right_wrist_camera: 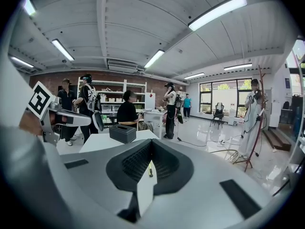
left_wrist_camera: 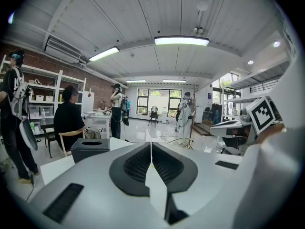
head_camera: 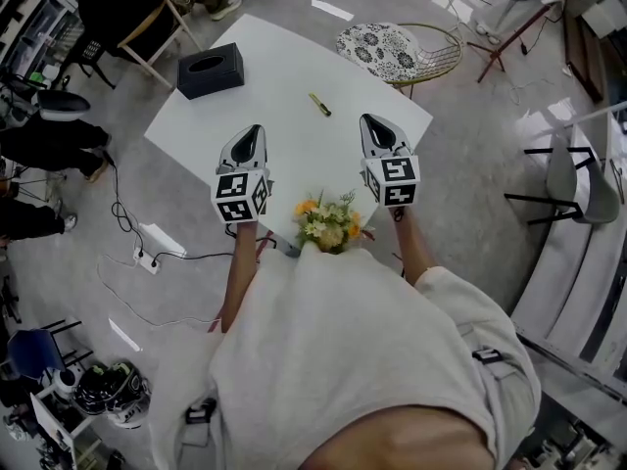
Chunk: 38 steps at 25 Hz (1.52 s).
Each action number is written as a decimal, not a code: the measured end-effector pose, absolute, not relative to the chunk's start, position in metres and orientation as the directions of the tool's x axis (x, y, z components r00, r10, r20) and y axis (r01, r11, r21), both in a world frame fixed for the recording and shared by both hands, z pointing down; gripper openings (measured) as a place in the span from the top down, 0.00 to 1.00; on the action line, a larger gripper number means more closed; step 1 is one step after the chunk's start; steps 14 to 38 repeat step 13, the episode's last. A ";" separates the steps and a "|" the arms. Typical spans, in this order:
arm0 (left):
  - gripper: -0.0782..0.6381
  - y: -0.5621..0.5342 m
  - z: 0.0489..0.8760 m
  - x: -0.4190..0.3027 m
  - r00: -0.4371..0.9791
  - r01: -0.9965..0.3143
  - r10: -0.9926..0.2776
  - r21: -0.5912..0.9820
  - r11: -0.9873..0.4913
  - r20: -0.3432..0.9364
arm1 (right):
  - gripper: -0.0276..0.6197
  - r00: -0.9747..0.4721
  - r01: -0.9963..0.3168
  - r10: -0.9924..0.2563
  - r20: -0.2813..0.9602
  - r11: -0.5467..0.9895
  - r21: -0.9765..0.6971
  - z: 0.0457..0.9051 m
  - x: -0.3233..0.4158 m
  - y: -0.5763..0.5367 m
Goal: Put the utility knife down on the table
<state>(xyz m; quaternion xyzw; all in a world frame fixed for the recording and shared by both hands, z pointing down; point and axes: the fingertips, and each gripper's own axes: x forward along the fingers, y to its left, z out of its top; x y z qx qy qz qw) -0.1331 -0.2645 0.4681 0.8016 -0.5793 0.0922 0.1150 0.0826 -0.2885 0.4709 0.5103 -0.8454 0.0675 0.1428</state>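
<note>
The yellow utility knife (head_camera: 320,105) lies flat on the white table (head_camera: 284,76), past both grippers and apart from them. My left gripper (head_camera: 253,131) hovers over the near part of the table, jaws shut with nothing between them (left_wrist_camera: 151,146). My right gripper (head_camera: 373,121) hovers to its right, also shut and empty (right_wrist_camera: 151,147). In the right gripper view the knife (right_wrist_camera: 150,171) shows on the table through the notch below the closed jaws. Each gripper's marker cube appears at the edge of the other's view.
A black tissue box (head_camera: 211,70) stands at the table's far left corner. A wire chair with a patterned cushion (head_camera: 392,52) stands beyond the table's right edge. A bunch of flowers (head_camera: 328,223) shows at the table's near edge. Several people stand or sit beyond the table (right_wrist_camera: 126,111).
</note>
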 end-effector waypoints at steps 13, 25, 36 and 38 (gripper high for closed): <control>0.86 -0.268 0.469 -0.126 0.308 -0.951 -0.908 0.078 -0.298 0.284 | 0.91 -0.442 -0.881 -0.838 0.321 0.473 0.022 0.475 0.088 -0.293; 0.86 -0.268 0.469 -0.126 0.308 -0.951 -0.908 0.078 -0.298 0.284 | 0.91 -0.442 -0.881 -0.838 0.321 0.473 0.022 0.475 0.088 -0.293; 0.86 -0.268 0.469 -0.126 0.308 -0.951 -0.908 0.078 -0.298 0.284 | 0.91 -0.442 -0.881 -0.838 0.321 0.473 0.022 0.475 0.088 -0.293; 0.86 -0.268 0.469 -0.126 0.308 -0.951 -0.908 0.078 -0.298 0.284 | 0.91 -0.442 -0.881 -0.838 0.321 0.473 0.022 0.475 0.088 -0.293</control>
